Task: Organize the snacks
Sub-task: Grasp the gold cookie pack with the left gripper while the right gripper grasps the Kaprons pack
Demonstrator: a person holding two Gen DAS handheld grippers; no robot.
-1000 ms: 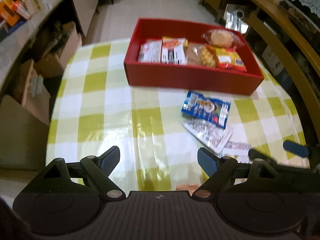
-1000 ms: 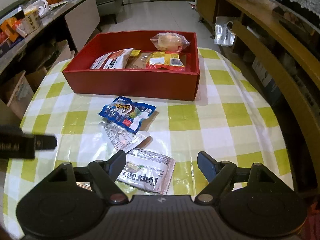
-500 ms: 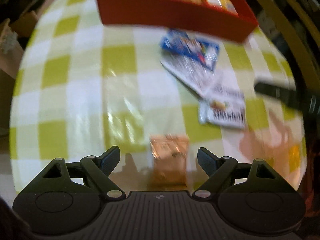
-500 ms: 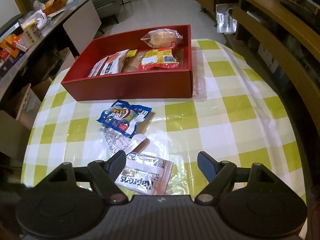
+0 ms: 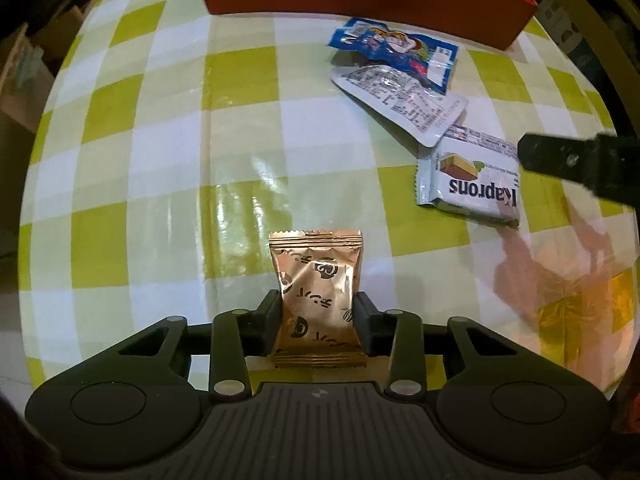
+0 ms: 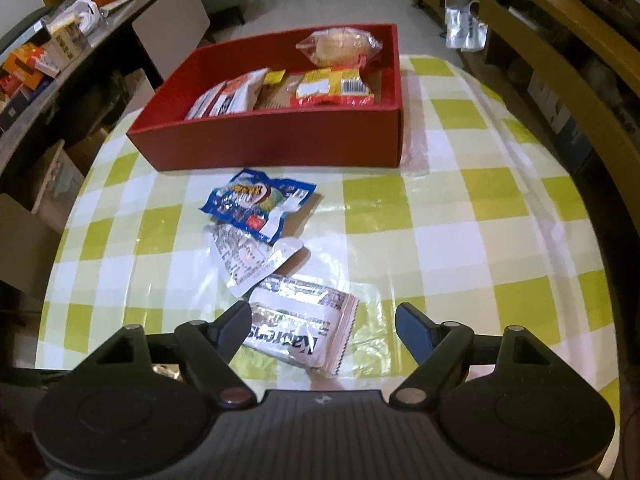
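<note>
The right gripper (image 6: 323, 322) hangs with jaws spread over a white wafer packet (image 6: 301, 330) on the checked worktop (image 6: 460, 240); beyond lie a blue snack bag (image 6: 256, 202) and red box (image 6: 280, 136).

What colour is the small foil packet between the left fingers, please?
Shiny copper-gold foil packet with dark printed marks; clearest in the left wrist view.

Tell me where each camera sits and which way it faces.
Left wrist: on the left gripper, angled down at the checked table; its fingers clamp a gold packet.
Right wrist: on the right gripper, facing across the table to the red box; its fingers stand open over a white wafer pack.
Shared: the wafer pack, a blue packet, a clear packet, the red box and the table; the left view also catches the right gripper.
</note>
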